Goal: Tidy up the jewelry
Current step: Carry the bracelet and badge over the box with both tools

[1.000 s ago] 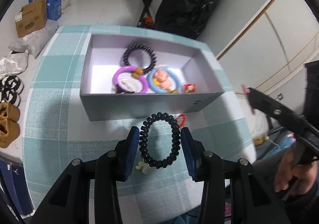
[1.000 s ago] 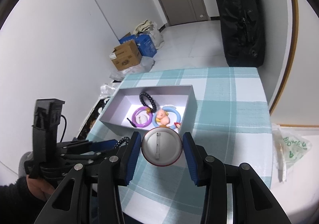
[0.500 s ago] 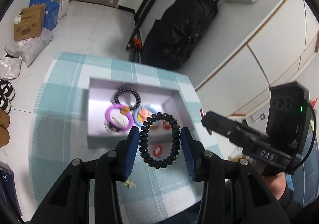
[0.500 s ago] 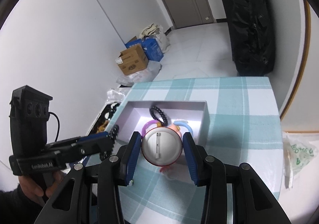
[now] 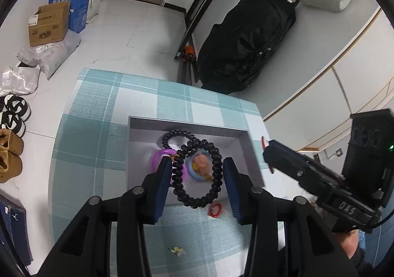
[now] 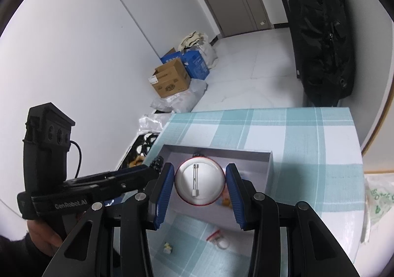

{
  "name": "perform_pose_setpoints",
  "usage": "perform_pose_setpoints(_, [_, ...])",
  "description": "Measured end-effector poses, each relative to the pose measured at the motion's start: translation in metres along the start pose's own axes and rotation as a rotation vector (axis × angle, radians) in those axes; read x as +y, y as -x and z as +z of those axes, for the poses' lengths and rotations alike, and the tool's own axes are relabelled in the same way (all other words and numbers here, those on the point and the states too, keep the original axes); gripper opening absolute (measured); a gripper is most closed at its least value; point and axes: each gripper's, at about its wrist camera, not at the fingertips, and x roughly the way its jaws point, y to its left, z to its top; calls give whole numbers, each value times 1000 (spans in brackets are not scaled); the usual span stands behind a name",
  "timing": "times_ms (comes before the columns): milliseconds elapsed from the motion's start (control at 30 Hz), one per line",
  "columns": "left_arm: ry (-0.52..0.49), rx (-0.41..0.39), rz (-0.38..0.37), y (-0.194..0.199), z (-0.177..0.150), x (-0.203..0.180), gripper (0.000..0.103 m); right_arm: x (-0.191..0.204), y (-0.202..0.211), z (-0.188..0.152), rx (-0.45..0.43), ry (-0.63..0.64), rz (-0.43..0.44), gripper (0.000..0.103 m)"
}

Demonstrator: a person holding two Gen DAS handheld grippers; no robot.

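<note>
White-walled room, tiled floor; black bag (image 5: 246, 43) against the wall, cardboard box (image 5: 48, 23) by the door.

Surface (image 5: 98, 134): teal-and-white checked cloth. Carries a grey box (image 5: 187, 126), open-topped, with a black bead bracelet (image 5: 172, 136), a purple ring (image 5: 157, 156) and a blue ring with a pink figure (image 5: 202, 163) already inside. Loose on the cloth in front of the box: a small red-and-white piece (image 5: 215, 210) and a tiny yellowish bit (image 5: 177, 250).

Left gripper (image 5: 197, 176): jaws clamped on a black coil bracelet (image 5: 197, 176), held in the air over the near part of the box.

Right gripper (image 6: 200, 184): jaws clamped on a round pin badge (image 6: 200, 184), back and pin facing the camera, held above the box, beside the left gripper.

Step in hand, as judged: carrying two pieces to the box for deposit. Next move calls for lowering each over bare box floor, clear of the rings, then parting the jaws, one at a time so the grippers do not collide. Two loose pieces remain to collect.
</note>
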Motion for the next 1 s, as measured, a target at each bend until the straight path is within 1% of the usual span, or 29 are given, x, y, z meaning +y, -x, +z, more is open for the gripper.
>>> perform_pose_setpoints(100, [17, 21, 19, -7, 2, 8, 37, -5, -7, 4, 9, -17, 6, 42])
perform_pose_setpoints(233, [40, 41, 21, -14, 5, 12, 37, -11, -15, 8, 22, -32, 11, 42])
perform_pose_setpoints(567, [31, 72, 33, -28, 11, 8, 37, -21, -25, 12, 39, -67, 20, 42])
perform_pose_setpoints(1000, [31, 79, 44, -34, 13, 5, 37, -22, -28, 10, 52, -69, 19, 42])
